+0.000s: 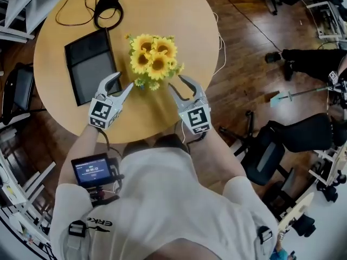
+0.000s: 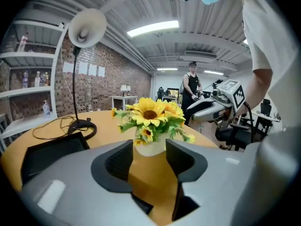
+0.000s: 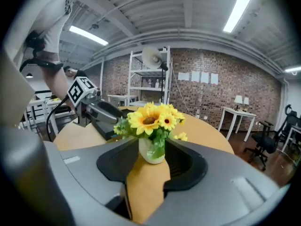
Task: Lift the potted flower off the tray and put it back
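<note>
The potted flower [image 1: 153, 58] sat on the round table [image 1: 162, 15], just ahead of both pairs of jaws and off the dark tray [image 1: 89, 64], which lay beyond the left gripper [image 1: 123, 83]. That gripper's jaws stood partly apart, gripping nothing. The right gripper [image 1: 176, 83] was the same: jaws parted and empty, the pot just past their tips.
</note>
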Tool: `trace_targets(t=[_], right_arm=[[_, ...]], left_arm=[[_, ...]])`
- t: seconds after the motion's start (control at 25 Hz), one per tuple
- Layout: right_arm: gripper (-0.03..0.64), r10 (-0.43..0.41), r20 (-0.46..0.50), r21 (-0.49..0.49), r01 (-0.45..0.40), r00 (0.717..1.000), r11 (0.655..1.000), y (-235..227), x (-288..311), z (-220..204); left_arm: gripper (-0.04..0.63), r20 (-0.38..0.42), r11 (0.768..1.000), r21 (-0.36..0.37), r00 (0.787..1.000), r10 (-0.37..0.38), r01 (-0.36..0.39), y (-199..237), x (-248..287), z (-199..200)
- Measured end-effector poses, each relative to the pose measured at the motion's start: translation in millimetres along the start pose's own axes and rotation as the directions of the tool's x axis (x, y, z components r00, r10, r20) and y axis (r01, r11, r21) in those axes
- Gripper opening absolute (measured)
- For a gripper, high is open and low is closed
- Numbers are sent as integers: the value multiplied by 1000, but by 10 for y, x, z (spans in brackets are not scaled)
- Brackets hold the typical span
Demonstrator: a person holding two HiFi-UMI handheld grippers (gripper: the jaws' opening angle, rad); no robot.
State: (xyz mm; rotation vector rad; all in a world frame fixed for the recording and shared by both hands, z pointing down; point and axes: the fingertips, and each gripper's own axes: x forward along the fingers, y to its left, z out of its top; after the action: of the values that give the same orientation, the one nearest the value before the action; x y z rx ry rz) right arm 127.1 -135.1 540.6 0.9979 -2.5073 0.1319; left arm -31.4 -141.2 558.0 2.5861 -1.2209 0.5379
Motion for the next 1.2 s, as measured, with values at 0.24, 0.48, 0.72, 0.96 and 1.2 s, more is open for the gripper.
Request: trace_targets(t=[0.24,0.48,0.72,0.96,1.2], right_arm=[[388,110,-153,-88,-125,982,988,-39,521,-524],[403,160,-172,-97,-178,972,979,-172,874,-543],[402,217,-175,-121,-240,960,963,-59,994,-340],[390,221,-165,-123,-242,961,962,-59,999,-221],[383,214,-167,-134,-237,962,962,-54,1022,-146]], left_arm=[[338,-187,984,111,975,-119,142,-112,598,-320],[350,-288,962,180,946,-147,204,-157,755,-346],[350,-304,963,182,943,-136,198,-82,801,-269],[339,-258,973,152,958,-129,172,-32,862,-107],[331,-250,980,132,962,-114,151,20,829,-54]])
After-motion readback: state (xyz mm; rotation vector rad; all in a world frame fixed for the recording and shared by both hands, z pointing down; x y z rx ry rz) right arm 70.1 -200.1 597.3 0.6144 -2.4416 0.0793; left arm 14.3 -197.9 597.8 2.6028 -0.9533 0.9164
